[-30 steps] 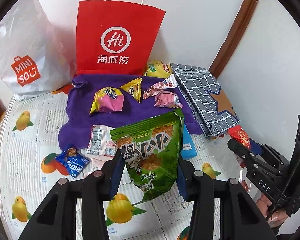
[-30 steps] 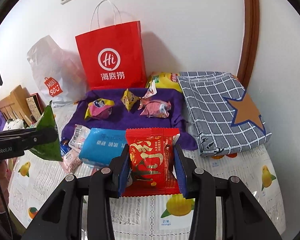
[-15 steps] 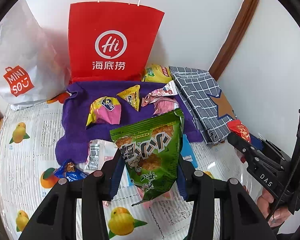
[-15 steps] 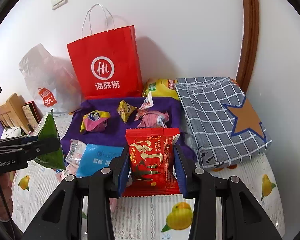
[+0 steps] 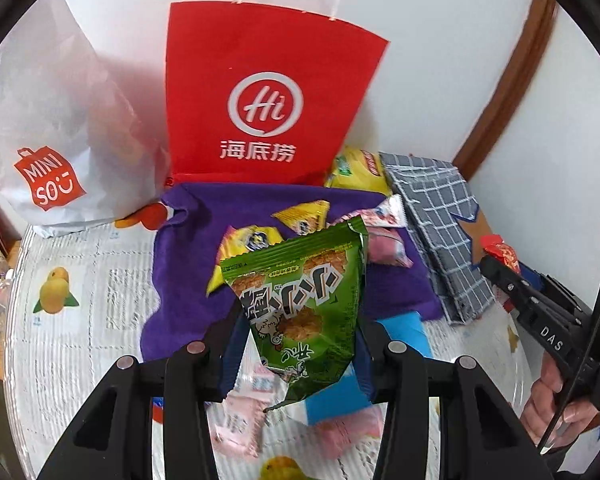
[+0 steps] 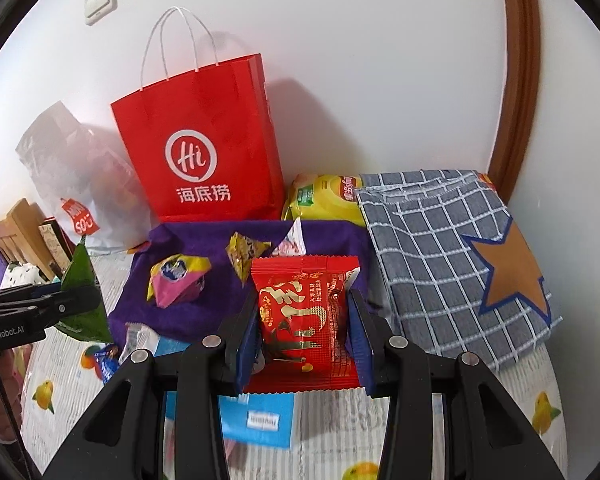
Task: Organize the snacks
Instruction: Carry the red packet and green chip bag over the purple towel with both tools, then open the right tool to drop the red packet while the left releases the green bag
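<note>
My left gripper (image 5: 296, 332) is shut on a green snack bag (image 5: 300, 300) and holds it above the near edge of the purple cloth (image 5: 180, 280). My right gripper (image 6: 304, 320) is shut on a red snack packet (image 6: 304, 316), also above the cloth's (image 6: 204, 240) near edge. On the cloth lie a pink-and-yellow packet (image 6: 178, 280), a small yellow packet (image 6: 242, 254) and pink packets (image 5: 384, 246). A blue packet (image 6: 260, 420) and pale pink packets (image 5: 240, 420) lie on the table below the grippers. The red paper bag (image 5: 260, 100) stands upright behind the cloth.
A white Miniso bag (image 5: 48, 140) leans at the back left. A yellow chip bag (image 6: 324, 200) sits behind a folded grey checked cloth (image 6: 440, 248) on the right. The wall is close behind. The fruit-print tablecloth (image 5: 80, 300) covers the table.
Both grippers have moved forward and up toward the red paper bag, each carrying its packet. The bag looms larger in both views.
</note>
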Tool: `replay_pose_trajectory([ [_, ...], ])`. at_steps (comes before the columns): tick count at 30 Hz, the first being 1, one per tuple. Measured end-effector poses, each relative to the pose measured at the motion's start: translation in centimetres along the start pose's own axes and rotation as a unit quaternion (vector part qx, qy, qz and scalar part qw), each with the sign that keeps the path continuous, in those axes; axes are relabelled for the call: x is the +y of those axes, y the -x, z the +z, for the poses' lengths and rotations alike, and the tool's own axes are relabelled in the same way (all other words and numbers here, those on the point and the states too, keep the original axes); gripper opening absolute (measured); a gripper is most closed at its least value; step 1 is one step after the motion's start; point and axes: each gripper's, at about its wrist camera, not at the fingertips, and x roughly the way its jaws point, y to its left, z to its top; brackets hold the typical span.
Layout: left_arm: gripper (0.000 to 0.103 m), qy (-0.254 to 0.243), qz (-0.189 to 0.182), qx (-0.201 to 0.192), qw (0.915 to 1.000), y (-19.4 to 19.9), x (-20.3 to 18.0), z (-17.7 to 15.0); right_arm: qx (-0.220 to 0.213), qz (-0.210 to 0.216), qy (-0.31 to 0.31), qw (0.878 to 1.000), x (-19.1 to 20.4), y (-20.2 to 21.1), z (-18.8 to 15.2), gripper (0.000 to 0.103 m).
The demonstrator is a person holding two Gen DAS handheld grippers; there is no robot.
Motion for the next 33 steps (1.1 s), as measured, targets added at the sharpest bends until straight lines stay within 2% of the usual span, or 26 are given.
replay_pose_trajectory([
  [12,0.044,0.024,-0.009,0.01,0.9996,-4.5,1.3,4.2,0.01,0.042,0.022,0.999,1.2,-5.4,4.4,0.041],
  [17,0.044,0.025,-0.011,0.02,0.9994,-7.4,1.4,5.1,0.047,0.053,0.023,0.997,1.0,-8.9,3.2,0.041],
  [22,0.044,0.03,-0.026,0.05,0.998,-10.8,1.9,5.1,0.088,0.053,0.026,0.994,0.9,-12.0,2.4,0.041],
  [28,0.044,0.033,-0.04,0.071,0.9961,-12.3,2.0,4.6,0.106,0.057,0.045,0.992,1.7,-13.4,2.5,0.041],
  [33,0.044,0.031,-0.035,0.081,0.9956,-12.9,2.0,4.5,0.134,0.052,0.057,0.988,2.0,-14.8,2.0,0.041],
])
